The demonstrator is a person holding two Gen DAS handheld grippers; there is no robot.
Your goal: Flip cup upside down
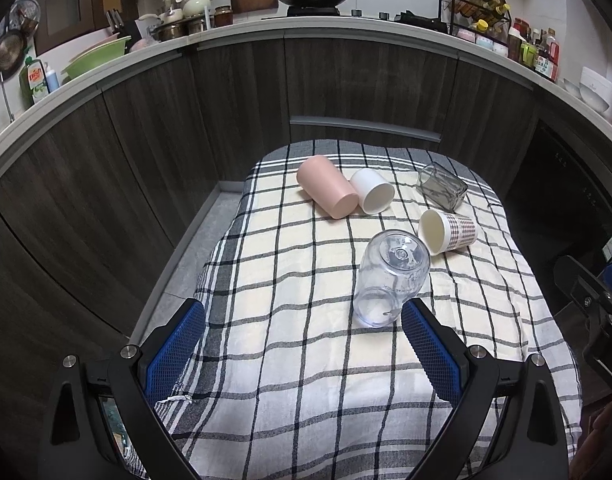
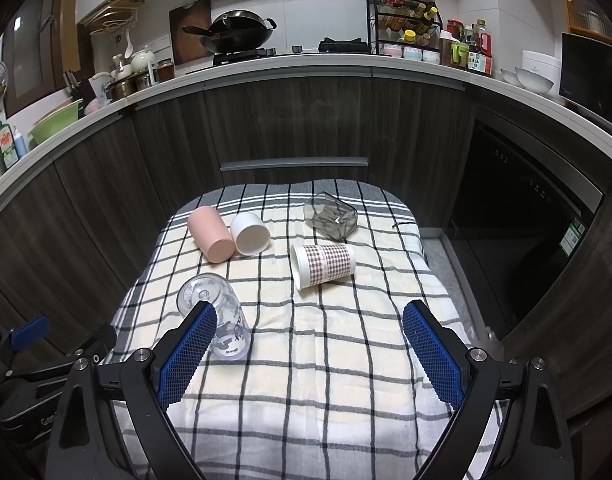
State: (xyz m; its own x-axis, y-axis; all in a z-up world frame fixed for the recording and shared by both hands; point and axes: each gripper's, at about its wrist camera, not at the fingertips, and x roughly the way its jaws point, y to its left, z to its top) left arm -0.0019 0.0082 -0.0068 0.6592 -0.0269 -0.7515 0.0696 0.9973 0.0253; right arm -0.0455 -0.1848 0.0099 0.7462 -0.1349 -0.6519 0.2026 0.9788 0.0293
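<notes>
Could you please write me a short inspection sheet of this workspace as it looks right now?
Surface: checked cloth, a little wrinkled.
Job's things: clear cup upside down; pink cup, white cup, patterned paper cup and grey glass on their sides.
Clutter: nothing seen on the cloth.
Grippers: left claw and right claw open, holding nothing.
Cables: nothing seen.
Surroundings: dark cabinets; counter with wok.

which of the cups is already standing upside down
The clear plastic cup, nearest the left claw: base up, mouth on the cloth. The pink, white, checked paper and grey glass ones lie on their sides.
</notes>
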